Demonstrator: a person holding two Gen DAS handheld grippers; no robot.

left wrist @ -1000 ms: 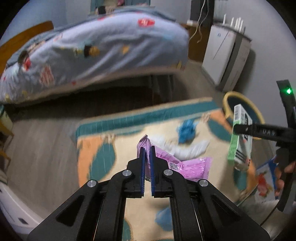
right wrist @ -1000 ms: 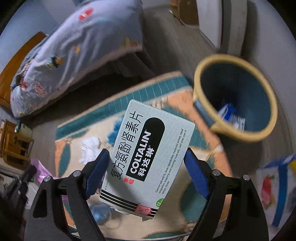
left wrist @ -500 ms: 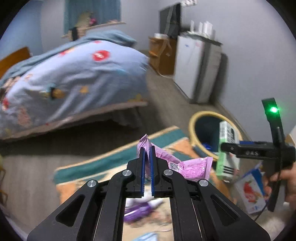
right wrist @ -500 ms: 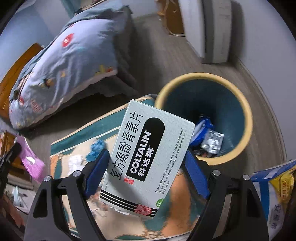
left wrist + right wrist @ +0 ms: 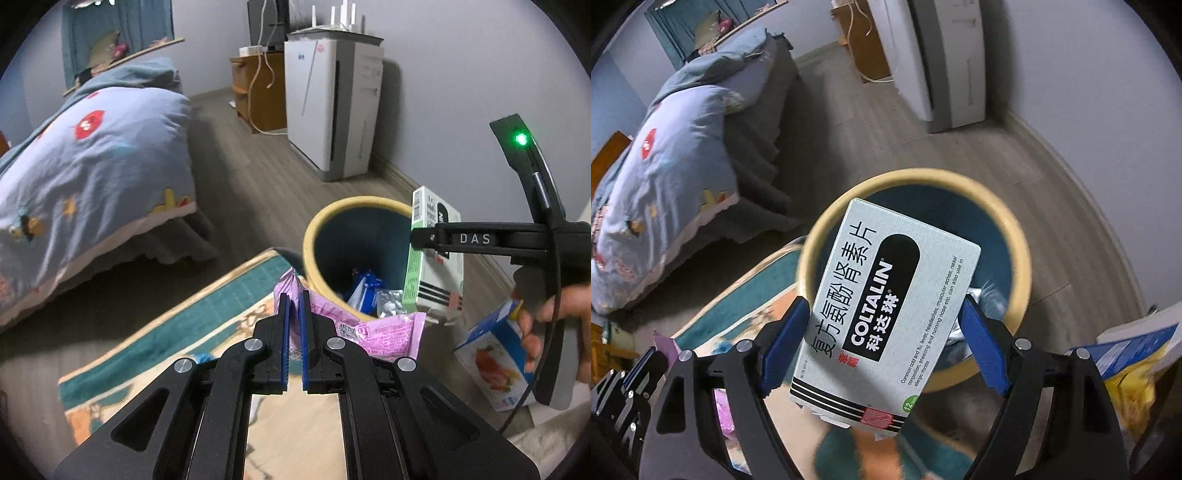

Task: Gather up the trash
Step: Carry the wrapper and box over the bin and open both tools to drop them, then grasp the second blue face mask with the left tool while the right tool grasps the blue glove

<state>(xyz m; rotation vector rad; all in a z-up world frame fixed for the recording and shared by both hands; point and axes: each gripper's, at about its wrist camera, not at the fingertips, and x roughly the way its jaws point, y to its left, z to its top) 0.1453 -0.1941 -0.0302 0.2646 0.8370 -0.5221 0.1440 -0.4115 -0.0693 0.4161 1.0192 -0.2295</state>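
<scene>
The left claw [image 5: 294, 306] is clamped on a crinkled pink plastic wrapper [image 5: 373, 328], which trails rightward beside the round yellow-rimmed, teal-lined bin [image 5: 325, 221]. The right claw [image 5: 884, 332] grips a white cardboard medicine box [image 5: 886, 310] by its side edges, apparently above the bin's mouth, long axis tilted up and right.

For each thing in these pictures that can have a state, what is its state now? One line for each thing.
left gripper: shut on the pink wrapper
pink wrapper: crumpled, held in the air near the bin's rim
right gripper: jaws wide, shut on the medicine box
medicine box: closed, tilted, held over the bin
trash bin: upright, no lid, some trash already inside
green light: lit
</scene>
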